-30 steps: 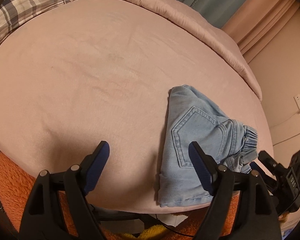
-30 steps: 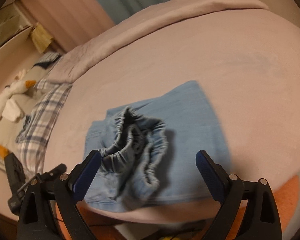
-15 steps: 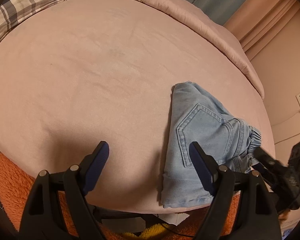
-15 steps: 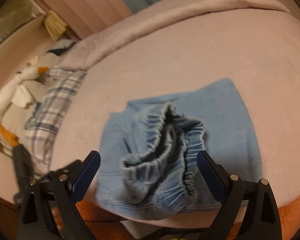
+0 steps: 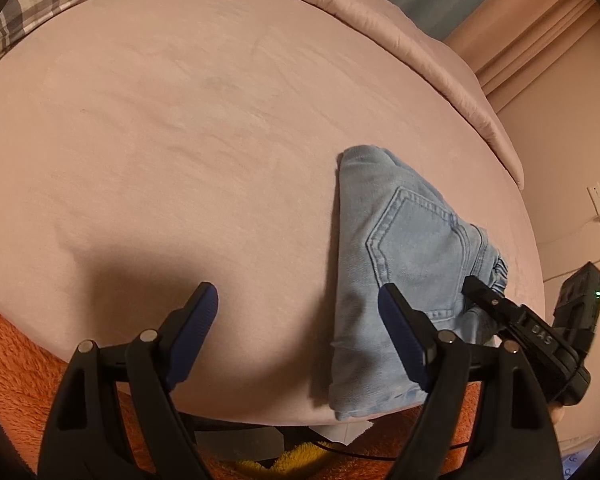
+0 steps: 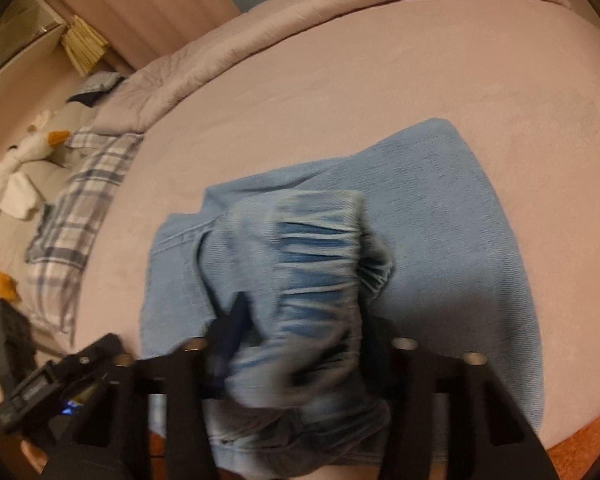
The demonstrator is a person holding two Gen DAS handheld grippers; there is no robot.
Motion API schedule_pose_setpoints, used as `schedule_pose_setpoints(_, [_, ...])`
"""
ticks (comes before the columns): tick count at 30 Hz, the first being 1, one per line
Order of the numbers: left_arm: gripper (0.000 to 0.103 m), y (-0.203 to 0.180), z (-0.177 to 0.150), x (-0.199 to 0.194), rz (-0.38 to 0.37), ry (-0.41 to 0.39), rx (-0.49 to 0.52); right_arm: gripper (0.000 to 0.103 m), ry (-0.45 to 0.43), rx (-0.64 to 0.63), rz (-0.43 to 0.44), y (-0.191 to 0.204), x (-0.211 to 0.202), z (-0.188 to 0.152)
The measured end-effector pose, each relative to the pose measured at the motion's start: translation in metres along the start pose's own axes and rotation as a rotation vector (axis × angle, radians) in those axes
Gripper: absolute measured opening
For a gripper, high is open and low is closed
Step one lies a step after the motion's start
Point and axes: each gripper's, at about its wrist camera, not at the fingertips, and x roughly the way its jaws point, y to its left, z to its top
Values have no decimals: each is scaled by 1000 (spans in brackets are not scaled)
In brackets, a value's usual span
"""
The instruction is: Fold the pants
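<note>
Right wrist view: I have the right gripper [image 6: 300, 348] at the bunched elastic waistband [image 6: 320, 256] of the pants [image 6: 460, 240], at their near end. Its jaws have just been closing from a wide stance. The waistband sits between them and the blue pads appear to press on the denim, though blur prevents full confirmation.

The pants lie partly folded on the pink bed [image 5: 180, 140], at its near edge, pocket side up in the left wrist view. Relative to the pants, the plaid pillow [image 6: 72, 224] lies well apart at the head of the bed.

The left gripper [image 5: 296, 320] hangs over bare bedding just beside the pants, jaws wide apart and holding nothing.

Step in hand, as I judge it: securing the waistband for the next fold. The next move calls for lifting the waistband clear and carrying it toward the far end of the pants, while I bring the left gripper in to take the other side and keep the fold square.

Change from the earlier frame: the right gripper has come down and forward onto the waistband. The left gripper has barely moved.
</note>
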Motion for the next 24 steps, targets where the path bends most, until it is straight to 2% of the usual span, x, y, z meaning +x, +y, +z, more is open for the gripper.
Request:
schedule_pose_setpoints(1, [82,-2,1,1,-4,6,1,30,-11,-11,22,2,-7,0])
schedule_pose_setpoints(3, [82,-7,2,-1,-11,6,10,28,-34,6,42,5,-20,2])
schedule_pose_setpoints(6, [82,-16,5,-6,-40,-10,42,27,-165,-54,25,20,-66,8])
schedule_pose_setpoints(9, [82,-24,9,-4,-68,-11,54,27,-229,-94,10,24,-98,16])
schedule_pose_setpoints(12, [82,-35,12,1,-79,-16,81,27,-243,-114,-58,15,-104,18])
schedule_pose_setpoints(15, [80,-44,14,11,-90,-5,112,27,-206,-71,-110,-11,-89,18])
schedule_pose_setpoints(17, [71,-50,17,20,-100,11,129,27,-148,-47,-141,-25,-69,16])
schedule_pose_setpoints(20, [48,-59,21,35,-113,34,151,29,-85,-51,-209,-33,-39,7])
schedule_pose_setpoints(22, [45,-62,24,46,-150,52,165,29,-103,-58,-222,-31,-39,4])
schedule_pose_setpoints(24, [40,-64,23,64,-110,118,177,29,-97,-36,-207,-33,-41,6])
